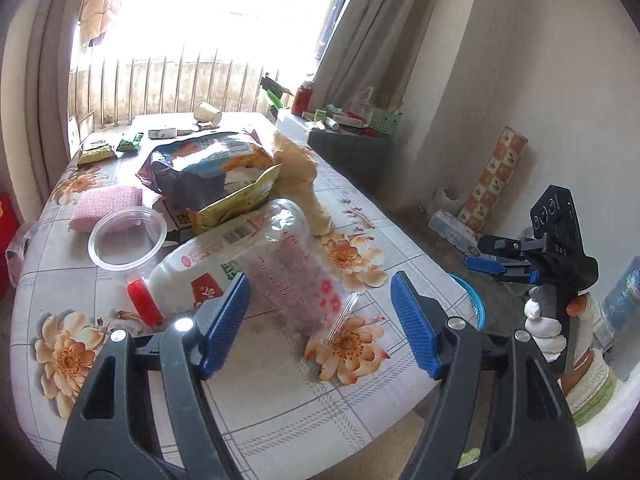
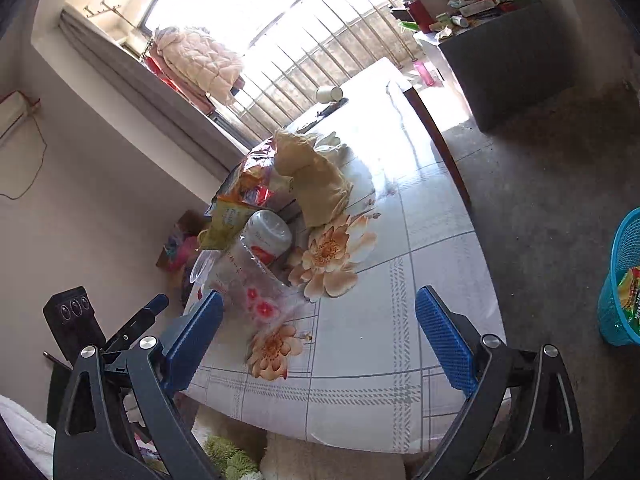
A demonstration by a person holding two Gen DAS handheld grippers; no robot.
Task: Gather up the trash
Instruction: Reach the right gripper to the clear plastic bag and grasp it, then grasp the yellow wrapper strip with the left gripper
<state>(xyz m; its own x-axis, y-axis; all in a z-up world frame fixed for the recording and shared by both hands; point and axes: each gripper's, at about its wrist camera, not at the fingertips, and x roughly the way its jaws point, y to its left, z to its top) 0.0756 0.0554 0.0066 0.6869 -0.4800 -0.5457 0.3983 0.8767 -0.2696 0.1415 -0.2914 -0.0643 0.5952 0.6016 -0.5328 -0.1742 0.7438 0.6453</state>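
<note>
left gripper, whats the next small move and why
Probably ease the left gripper forward and down onto the clear flowered plastic bag. Its jaws stand open and empty, and the bag lies nearest, right ahead of them on the tablecloth, beside the red-capped white bottle. The blue bin waits on the floor.

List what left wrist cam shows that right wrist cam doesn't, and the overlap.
Left wrist only: pink sponge, red bottle cap, gloved hand holding the right gripper.
Right wrist only: quilted jacket at the window, wrappers inside the blue basket.
Both: white bottle, clear floral bag, beige cloth, paper cup, floral tablecloth.
</note>
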